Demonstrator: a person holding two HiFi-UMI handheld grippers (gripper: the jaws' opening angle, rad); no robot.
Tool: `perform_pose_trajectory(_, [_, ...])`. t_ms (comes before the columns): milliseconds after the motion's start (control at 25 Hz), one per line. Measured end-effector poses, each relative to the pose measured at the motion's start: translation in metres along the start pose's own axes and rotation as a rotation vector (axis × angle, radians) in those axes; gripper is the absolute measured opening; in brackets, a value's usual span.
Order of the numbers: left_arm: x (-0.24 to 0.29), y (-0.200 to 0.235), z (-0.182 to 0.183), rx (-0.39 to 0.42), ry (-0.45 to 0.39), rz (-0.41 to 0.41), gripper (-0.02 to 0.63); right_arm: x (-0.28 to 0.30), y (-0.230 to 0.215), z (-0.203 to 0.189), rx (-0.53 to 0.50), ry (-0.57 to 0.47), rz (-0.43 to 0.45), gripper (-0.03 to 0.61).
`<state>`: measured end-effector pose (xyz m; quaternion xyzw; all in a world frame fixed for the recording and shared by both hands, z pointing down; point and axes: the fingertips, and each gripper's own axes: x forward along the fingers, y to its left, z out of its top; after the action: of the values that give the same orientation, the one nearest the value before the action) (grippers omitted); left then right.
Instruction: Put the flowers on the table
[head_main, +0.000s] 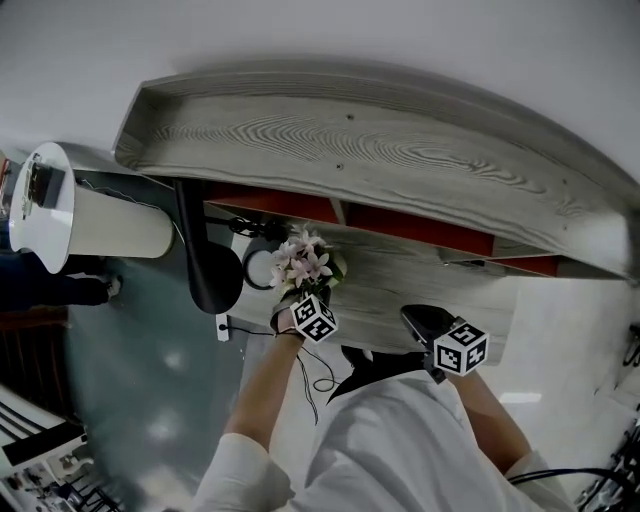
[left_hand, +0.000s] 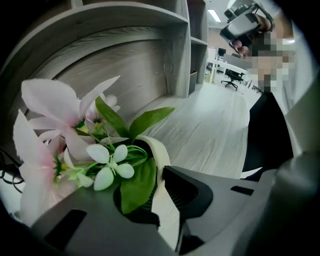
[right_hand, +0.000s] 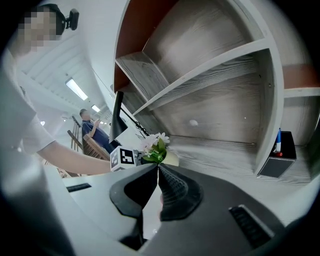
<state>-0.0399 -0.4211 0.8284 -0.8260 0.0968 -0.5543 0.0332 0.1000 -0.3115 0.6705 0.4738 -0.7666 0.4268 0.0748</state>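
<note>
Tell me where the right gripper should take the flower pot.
The flower pot: probably its cream rim, on the side facing the right gripper, from above, one jaw inside, one outside. Flowers crowd the middle; the left gripper holds one side.

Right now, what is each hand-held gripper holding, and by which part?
The left hand-held gripper clamps the flower pot by its rim; right hand-held gripper is shut on nothing.

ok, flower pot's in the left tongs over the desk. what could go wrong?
1. The left tongs pinch only one wall of the cream pot; it may swing or slip out.
2. The flowers spill to one side, so it may tip once released.
3. A cable loop lies close beside it; landing on that would leave the pot crooked.
</note>
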Motion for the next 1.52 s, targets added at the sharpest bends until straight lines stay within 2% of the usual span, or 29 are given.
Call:
perform_pose_trajectory(200, [0.019, 0.007, -0.006, 0.021, 0.049, 0.011, 0.055, 0.000, -0.008, -0.004, 0.017, 0.016, -0.009, 0.018])
perform_pose_trajectory(400, [0.029, 0.010, -0.004, 0.036, 0.060, 0.026, 0.057, 0.003, -0.013, -0.002, 0.031, 0.021, -0.009, 0.018])
perform_pose_trajectory(600, [0.031, 0.016, 0.002, 0.034, 0.043, 0.052, 0.061, 0.006, -0.017, 0.002, 0.038, 0.021, -0.007, 0.018])
perform_pose_trajectory(1040, [0.030, 0.007, 0.010, 0.002, 0.005, 0.029, 0.063, 0.006, -0.018, 0.001, 0.041, 0.023, -0.015, 0.018])
perform_pose_trajectory(1200, [0.031, 0.003, 0.012, -0.011, -0.003, 0.014, 0.113, 0.005, -0.015, -0.001, 0.042, 0.020, -0.017, 0.018])
perform_pose_trajectory(1520, [0.009, 0.003, 0.021, -0.036, -0.051, 0.054, 0.114, 0.002, -0.001, -0.003, 0.025, -0.001, -0.011, 0.018])
